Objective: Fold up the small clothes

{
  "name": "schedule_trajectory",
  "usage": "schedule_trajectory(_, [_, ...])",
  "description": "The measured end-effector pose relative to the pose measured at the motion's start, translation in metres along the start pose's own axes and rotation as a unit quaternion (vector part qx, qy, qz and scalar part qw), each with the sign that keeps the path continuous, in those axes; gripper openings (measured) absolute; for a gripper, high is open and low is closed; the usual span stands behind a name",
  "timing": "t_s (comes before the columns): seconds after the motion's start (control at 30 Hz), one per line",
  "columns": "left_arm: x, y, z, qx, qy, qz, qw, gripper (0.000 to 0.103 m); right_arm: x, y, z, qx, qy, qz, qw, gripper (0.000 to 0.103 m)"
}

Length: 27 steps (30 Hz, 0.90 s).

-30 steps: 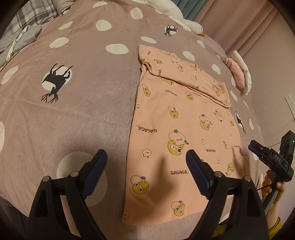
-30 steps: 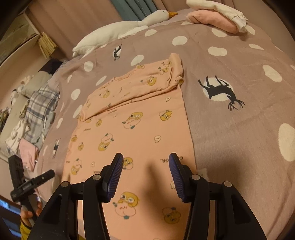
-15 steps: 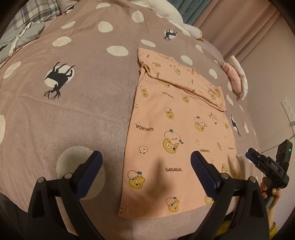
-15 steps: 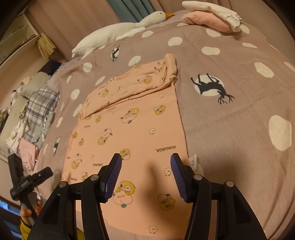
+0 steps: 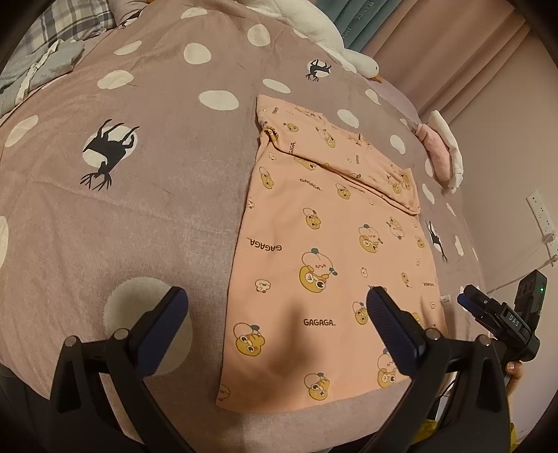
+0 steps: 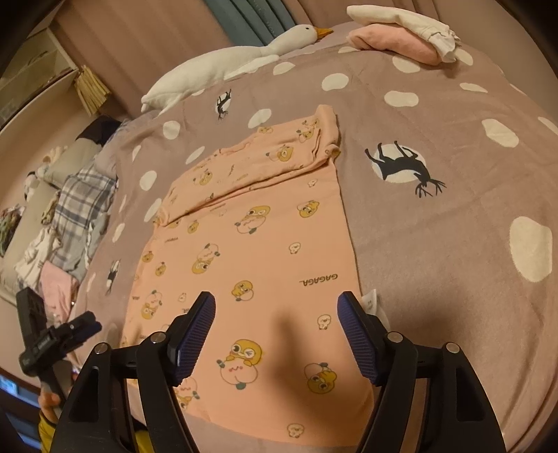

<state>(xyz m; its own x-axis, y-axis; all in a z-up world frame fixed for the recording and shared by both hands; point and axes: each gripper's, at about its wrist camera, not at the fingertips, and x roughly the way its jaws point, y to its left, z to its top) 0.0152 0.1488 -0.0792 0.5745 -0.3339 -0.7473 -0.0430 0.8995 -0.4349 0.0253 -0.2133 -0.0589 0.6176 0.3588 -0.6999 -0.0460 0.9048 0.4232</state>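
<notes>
- The peach cartoon-print garment (image 5: 331, 265) lies flat on the dotted bed cover (image 5: 157, 195).
- The left gripper (image 5: 275, 313) is opening, jaws wide and empty.
- The right gripper (image 6: 277, 319) is opening above the garment, holding nothing.

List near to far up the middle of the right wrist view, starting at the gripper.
right gripper, jaws opening with nothing between them → peach printed garment, flat body → its folded-over band at the far end → dotted bedspread → white goose plush → teal curtain.
</notes>
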Motion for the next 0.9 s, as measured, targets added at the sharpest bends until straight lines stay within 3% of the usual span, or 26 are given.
schedule_trajectory(0.2, [0.0022,-0.0012,-0.0024,0.004,0.006,0.004,1.0000,0.102,0.0007,0.0005,-0.0003,0.003,-0.001,0.003,1.000,0.081])
schedule_trajectory(0.9, [0.0075,0.0012,-0.0021,-0.004,0.016,-0.010,0.9998,0.102,0.0050,-0.0056,-0.0025,0.009,0.015,0.024,1.000,0.082])
